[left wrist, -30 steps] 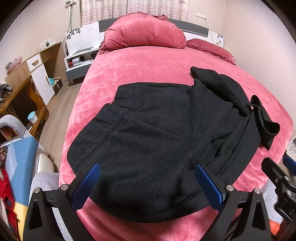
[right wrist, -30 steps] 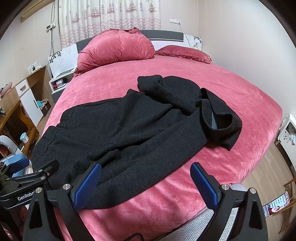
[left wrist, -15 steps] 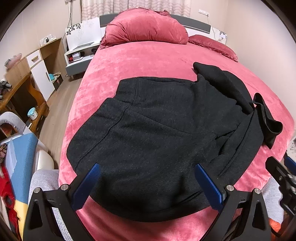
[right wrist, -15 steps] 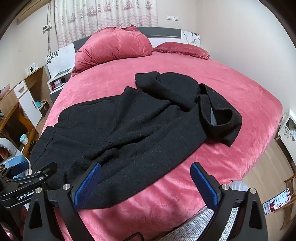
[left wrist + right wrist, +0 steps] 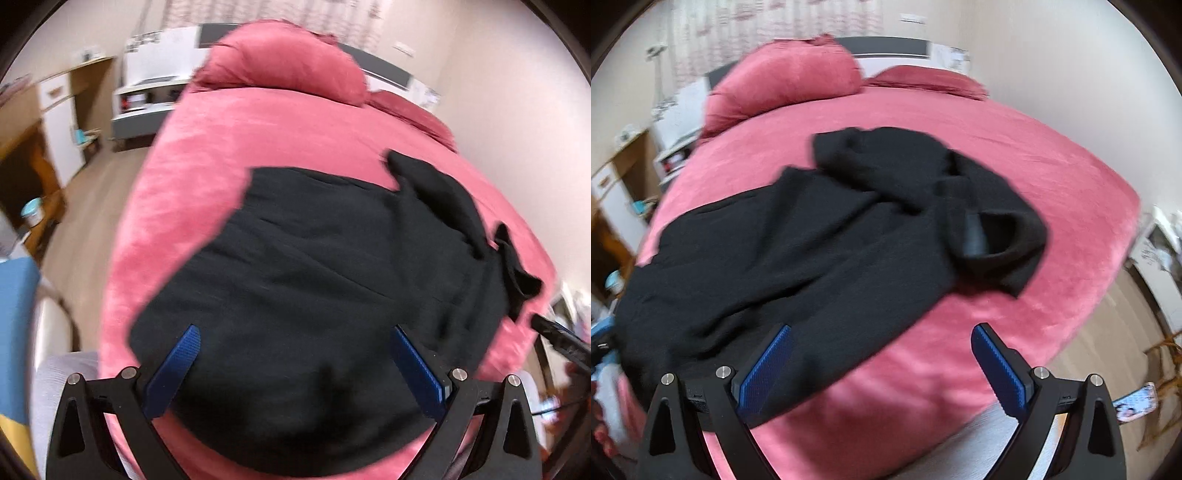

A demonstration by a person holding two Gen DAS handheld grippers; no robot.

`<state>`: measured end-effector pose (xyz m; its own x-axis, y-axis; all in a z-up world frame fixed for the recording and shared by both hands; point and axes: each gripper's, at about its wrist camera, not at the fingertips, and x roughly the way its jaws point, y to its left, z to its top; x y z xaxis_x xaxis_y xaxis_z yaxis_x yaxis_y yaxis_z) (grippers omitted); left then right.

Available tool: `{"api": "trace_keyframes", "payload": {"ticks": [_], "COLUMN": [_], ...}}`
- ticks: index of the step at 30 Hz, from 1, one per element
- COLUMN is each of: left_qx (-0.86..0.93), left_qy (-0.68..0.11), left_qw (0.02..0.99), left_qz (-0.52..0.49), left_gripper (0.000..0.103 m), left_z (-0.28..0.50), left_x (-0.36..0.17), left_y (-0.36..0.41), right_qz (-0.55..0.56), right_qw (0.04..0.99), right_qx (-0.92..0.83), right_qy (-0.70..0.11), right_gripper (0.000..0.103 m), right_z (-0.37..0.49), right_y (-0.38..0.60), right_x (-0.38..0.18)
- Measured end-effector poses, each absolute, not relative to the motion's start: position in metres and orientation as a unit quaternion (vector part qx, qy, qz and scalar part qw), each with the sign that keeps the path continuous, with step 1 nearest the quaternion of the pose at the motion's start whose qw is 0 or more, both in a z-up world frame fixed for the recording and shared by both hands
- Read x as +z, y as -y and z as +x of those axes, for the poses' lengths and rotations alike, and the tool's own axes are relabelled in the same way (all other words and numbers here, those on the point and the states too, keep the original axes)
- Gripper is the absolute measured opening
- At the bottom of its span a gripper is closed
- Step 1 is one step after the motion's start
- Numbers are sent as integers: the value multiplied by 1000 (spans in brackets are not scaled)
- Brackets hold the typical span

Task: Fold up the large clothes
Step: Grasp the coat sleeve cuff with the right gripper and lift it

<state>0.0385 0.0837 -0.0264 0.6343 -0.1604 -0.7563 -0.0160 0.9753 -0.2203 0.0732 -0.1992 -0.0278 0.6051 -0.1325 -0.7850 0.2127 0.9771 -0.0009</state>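
Between the blue pads of the left gripper [image 5: 295,363], whose fingers stand wide apart and empty, lies the near hem of a black coat [image 5: 314,280] spread over a pink bedspread [image 5: 295,125]. Neither pad touches the cloth as far as the blurred left wrist view allows. Ahead of that gripper the coat runs up the bed as one broad dark sheet; to its far right a sleeve [image 5: 436,188] is bunched and a dark flap hangs toward the bed's right edge. Further ahead a big pink pillow [image 5: 284,62] sits at the headboard. Off to the gripper's left this view alone shows wooden furniture with white fronts [image 5: 55,122], a low white and grey bedside unit [image 5: 144,99], a small pale blue cup [image 5: 31,214] and a blue cushion [image 5: 14,332] at the near left edge. At the far right edge a dark bar that looks like part of the other tool pokes in.

The right gripper [image 5: 881,363] is likewise spread wide and holds nothing; its left pad sits over the coat's lower edge, its right pad over bare bedspread. Only this view shows the coat's collar [image 5: 993,236], rolled open ahead and a little right with a grey lining inside, and the folded sleeve lying across the upper part. Beyond, a second, flatter pillow [image 5: 927,79] lies right of the big one. To this gripper's right the floor [image 5: 1123,314], a white cabinet and a small printed card [image 5: 1136,404] appear.
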Motion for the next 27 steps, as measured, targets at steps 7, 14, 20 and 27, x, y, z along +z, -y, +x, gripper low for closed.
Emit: {"api": "trace_keyframes", "payload": {"ticks": [7, 14, 20, 27], "left_qx": [46, 6, 4, 12], "left_qy": [-421, -435, -439, -462], "left_qw": [881, 879, 894, 883], "left_qz": [-208, -194, -89, -88], "left_gripper": [102, 99, 92, 83], "left_z": [60, 67, 72, 76], "left_x": [-46, -70, -74, -87], "left_y": [-161, -161, -133, -132], "right_qz": [52, 104, 124, 87], "right_qw": [888, 859, 821, 837], "right_qx": [-184, -184, -143, -262], "right_qy": [-418, -466, -538, -472], "right_gripper": [99, 97, 7, 4], "right_z": [101, 142, 155, 152], "right_y": [290, 349, 386, 483], "right_x": [-24, -59, -83, -9]}}
